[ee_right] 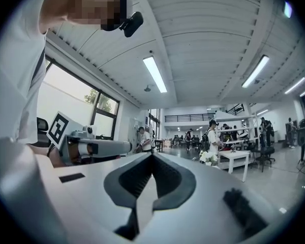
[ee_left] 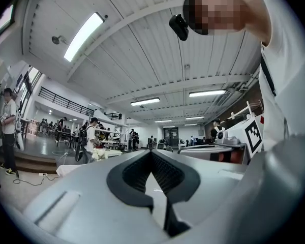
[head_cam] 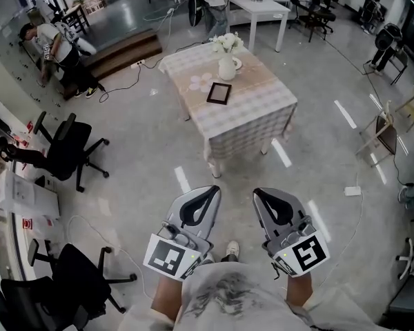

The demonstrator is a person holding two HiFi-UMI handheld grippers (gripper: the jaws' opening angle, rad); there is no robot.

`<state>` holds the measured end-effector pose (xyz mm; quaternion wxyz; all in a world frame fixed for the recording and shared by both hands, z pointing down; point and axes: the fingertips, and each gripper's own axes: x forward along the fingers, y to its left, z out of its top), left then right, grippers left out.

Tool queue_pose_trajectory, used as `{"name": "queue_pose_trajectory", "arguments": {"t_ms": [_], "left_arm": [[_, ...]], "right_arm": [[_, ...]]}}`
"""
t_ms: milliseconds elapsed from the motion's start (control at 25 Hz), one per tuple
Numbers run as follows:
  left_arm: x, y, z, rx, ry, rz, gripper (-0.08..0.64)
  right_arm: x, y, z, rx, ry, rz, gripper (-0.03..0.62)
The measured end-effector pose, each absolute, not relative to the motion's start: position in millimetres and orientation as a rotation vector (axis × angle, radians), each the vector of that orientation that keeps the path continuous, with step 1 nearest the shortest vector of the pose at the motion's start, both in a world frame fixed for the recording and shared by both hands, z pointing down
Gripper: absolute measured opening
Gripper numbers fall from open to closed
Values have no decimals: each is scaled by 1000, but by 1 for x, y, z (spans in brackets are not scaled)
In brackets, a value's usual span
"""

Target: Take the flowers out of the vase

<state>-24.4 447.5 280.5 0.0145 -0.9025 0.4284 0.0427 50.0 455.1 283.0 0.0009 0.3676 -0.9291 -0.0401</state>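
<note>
You stand well short of the table (head_cam: 262,119), so the step in hand, as I judge it, is the approach. Both tools are level at your waist. The left gripper (head_cam: 208,189) has its jaws pressed together with nothing between them, and the right gripper (head_cam: 262,192) is the same, tips meeting and empty. The flowers (head_cam: 227,42) are at your 12 o'clock, in the vase (head_cam: 227,68) toward the table's far side, just at 12 o'clock of the dark frame (head_cam: 219,93).

Walk straight toward 12 o'clock and stop at the table's near edge. Spread the jaws before you reach in, not once you are above the blooms. The frame lies between you and the vase, so reach over it or step round to the table's 3 o'clock side. I would steady the vase at its belly with one gripper. With the other, take the stems just above the neck, where they bunch. Then lift straight up until the stem ends should be clear of the mouth. A slanted pull would probably tip the vase.

The flowers are a small, tight bunch of white heads with a little green, crowding over the mouth of a white, round-bellied vase. The stems cannot be made out from here. The heads look soft and likely to crush, so close on the stems and not on the petals.
</note>
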Motion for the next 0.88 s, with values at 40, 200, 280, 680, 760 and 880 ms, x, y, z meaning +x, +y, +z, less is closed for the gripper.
{"name": "queue_pose_trajectory", "arguments": {"t_ms": [40, 200, 280, 680, 760, 880], "left_arm": [[-22, 447, 280, -2808, 1339, 134, 8], [-12, 442, 278, -2804, 1368, 134, 8], [-11, 439, 279, -2802, 1378, 127, 8], [-15, 399, 290, -2842, 1380, 131, 8], [-18, 388, 291, -2847, 1372, 137, 8], [-23, 371, 290, -2854, 1355, 143, 8]], "right_arm": [[53, 454, 281, 1154, -2923, -129, 17], [65, 445, 276, 1137, -2942, -138, 17], [67, 441, 276, 1132, -2946, -139, 16], [64, 400, 286, 1150, -2914, -100, 17], [60, 390, 288, 1154, -2905, -94, 17], [53, 375, 286, 1164, -2892, -98, 17]]}}
